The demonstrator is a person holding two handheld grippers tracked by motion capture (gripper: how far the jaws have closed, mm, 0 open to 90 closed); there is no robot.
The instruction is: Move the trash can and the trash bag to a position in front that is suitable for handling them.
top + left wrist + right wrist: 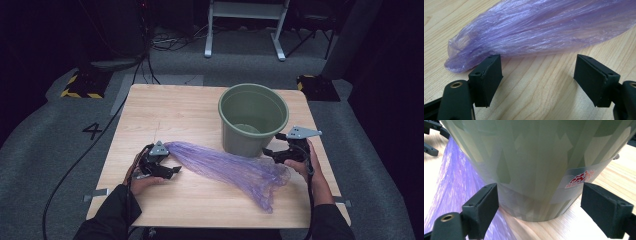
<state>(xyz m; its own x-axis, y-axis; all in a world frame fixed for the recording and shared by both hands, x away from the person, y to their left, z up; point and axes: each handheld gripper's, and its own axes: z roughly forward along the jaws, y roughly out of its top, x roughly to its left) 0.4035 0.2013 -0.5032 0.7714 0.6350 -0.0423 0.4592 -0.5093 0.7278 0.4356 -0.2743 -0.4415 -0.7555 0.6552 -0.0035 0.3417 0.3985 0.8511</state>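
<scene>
Both grippers sit low on the wooden table [200,200] in the high view, each with its jaws spread and nothing between them. Left gripper [167,169] rests at the narrow end of the purple plastic bag [235,172], which lies flat and stretched across the board toward the person's right. Right gripper [272,152] hovers at the base of the green bucket [252,120], just beside the bag's wider, crumpled end. The bucket stands upright and looks bare inside, so the work in hand is likely lining it with the bag, and the opening move is a firm hold on the film.

Left gripper view: the left gripper [537,76] is released, its black pads [490,75] wide apart over bare wood, with the bunched end of the bag [544,27] lying just ahead of them. To grasp well, the jaws should move forward until that gathered end lies fully between the pads, then close low against the table so the thin film does not slide out.

Right gripper view: the right gripper [540,202] is also unclenched, its jaws standing either side of the bucket [534,165] wall near its foot, the bag [456,185] spreading away at the left. Its better target is probably the bag's loose mouth; pinching a single layer there would let the two hands pull the mouth open. Whether the pads touch the bucket I cannot tell.
</scene>
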